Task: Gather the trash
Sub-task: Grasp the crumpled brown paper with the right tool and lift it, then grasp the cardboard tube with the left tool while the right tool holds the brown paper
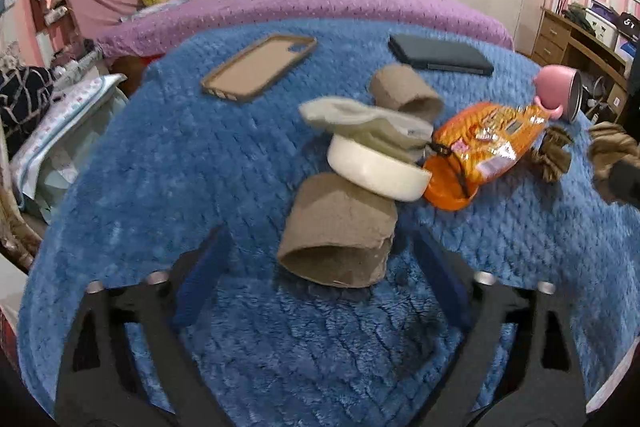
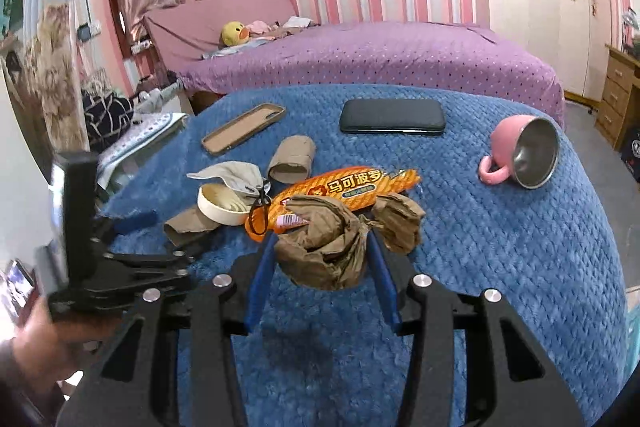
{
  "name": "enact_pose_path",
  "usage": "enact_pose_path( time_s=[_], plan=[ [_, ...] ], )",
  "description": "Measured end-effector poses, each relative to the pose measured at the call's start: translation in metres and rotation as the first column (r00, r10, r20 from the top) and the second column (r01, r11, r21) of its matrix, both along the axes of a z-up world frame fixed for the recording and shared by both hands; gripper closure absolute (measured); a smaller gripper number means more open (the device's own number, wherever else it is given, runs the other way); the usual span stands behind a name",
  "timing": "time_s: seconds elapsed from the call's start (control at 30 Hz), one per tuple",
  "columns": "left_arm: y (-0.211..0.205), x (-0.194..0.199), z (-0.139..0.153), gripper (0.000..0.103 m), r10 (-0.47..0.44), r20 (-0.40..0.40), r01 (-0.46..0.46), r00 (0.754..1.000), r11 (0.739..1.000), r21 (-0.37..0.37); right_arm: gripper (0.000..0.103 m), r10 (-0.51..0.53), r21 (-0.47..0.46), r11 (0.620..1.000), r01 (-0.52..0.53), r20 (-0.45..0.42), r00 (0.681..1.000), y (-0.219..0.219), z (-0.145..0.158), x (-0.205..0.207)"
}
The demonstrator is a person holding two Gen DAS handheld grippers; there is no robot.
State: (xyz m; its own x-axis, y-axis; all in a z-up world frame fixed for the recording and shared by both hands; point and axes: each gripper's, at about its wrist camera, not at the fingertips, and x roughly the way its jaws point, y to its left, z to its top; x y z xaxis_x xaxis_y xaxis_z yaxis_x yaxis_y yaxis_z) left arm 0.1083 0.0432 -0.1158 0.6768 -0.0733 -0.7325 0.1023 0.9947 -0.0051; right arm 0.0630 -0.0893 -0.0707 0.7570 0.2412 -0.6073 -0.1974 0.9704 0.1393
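Left wrist view: the left tool [image 1: 324, 263] is spread wide around a cardboard tube [image 1: 336, 239] lying low in the centre on the blue-covered table [image 1: 160, 167], its pads clear of the tube. Behind it sits a white round container [image 1: 376, 175], an orange snack wrapper [image 1: 484, 147] to its right.

Right wrist view: the right tool [image 2: 320, 251], lower centre, is clenched on a crumpled brown paper wad [image 2: 324, 247].
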Motion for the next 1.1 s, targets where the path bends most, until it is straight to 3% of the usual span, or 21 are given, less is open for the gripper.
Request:
enact_pose_path(
  time_s=[0.03, 0.13, 0.23, 0.37, 0.67, 0.97, 1.07, 1.1],
  plan=[
    [0.001, 0.002, -0.002, 0.038, -0.002, -0.013, 0.002, 1.0, 1.0, -0.007, 0.057, 0.0, -0.004, 1.0, 0.0, -0.002, 1.0, -0.001, 0.0, 0.0],
    [0.005, 0.002, -0.003, 0.052, 0.0, -0.019, -0.001, 1.0, 0.999, -0.034, 0.057, 0.003, -0.013, 1.0, -0.004, -0.007, 1.0, -0.004, -0.001, 0.0],
    [0.007, -0.003, 0.001, 0.06, -0.008, -0.013, 0.007, 1.0, 0.999, -0.045, 0.057, 0.007, -0.009, 1.0, -0.007, -0.015, 1.0, -0.007, -0.003, -0.001],
    [0.013, -0.015, 0.015, 0.062, 0.0, 0.018, 0.001, 1.0, 0.999, -0.047, 0.057, 0.011, -0.004, 1.0, -0.011, -0.004, 1.0, -0.008, 0.0, -0.003],
    [0.046, -0.033, 0.054, 0.069, 0.128, 0.145, -0.121, 0.981, 0.991, -0.059, 0.057, 0.029, 0.006, 1.0, -0.029, 0.039, 0.999, -0.007, 0.013, -0.015],
    [0.049, -0.03, 0.05, 0.096, 0.091, 0.129, -0.08, 0.987, 0.993, -0.092, 0.057, 0.026, 0.0, 1.0, -0.026, 0.049, 0.998, -0.008, 0.014, -0.019],
    [0.049, -0.029, 0.048, 0.094, 0.091, 0.122, -0.08, 0.988, 0.993, -0.089, 0.057, 0.022, 0.005, 1.0, -0.023, 0.049, 0.999, -0.01, 0.016, -0.018],
    [0.049, -0.028, 0.045, 0.071, 0.094, 0.114, -0.085, 0.989, 0.993, -0.087, 0.057, 0.022, 0.006, 1.0, -0.022, 0.048, 0.999, -0.01, 0.016, -0.018]
  ],
)
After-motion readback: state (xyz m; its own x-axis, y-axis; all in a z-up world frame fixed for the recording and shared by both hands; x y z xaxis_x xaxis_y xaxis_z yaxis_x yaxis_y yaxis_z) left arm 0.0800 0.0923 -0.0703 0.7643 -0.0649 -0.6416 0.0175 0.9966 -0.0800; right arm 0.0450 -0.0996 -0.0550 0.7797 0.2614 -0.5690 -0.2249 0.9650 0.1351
